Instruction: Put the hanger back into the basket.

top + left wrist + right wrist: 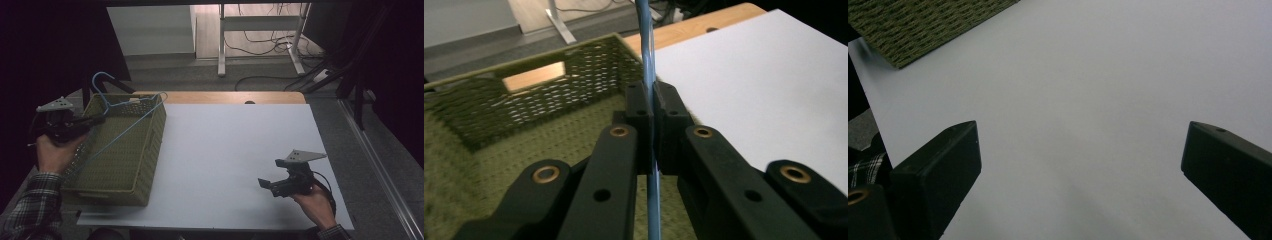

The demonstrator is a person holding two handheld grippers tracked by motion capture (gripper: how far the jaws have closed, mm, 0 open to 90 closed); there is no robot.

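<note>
A light blue wire hanger (127, 112) lies tilted across the top of an olive woven basket (145, 150) at the table's left, its hook sticking up past the far rim. My left gripper (97, 120) reaches over the basket's left rim and is shut on the hanger's wire. In the left gripper view the blue wire (650, 65) runs straight up between the closed pads (669, 107), above the basket's floor (499, 150). My right gripper (265, 184) hovers low over the white table top at the front right, jaws wide apart with only bare table (1078, 100) between them.
The white sheet (235, 150) covers most of the table, with a wooden strip (225, 97) along the far edge. A corner of the basket (923, 25) shows in the right gripper view. Beyond the table are a desk frame (222, 45) and floor cables (270, 45).
</note>
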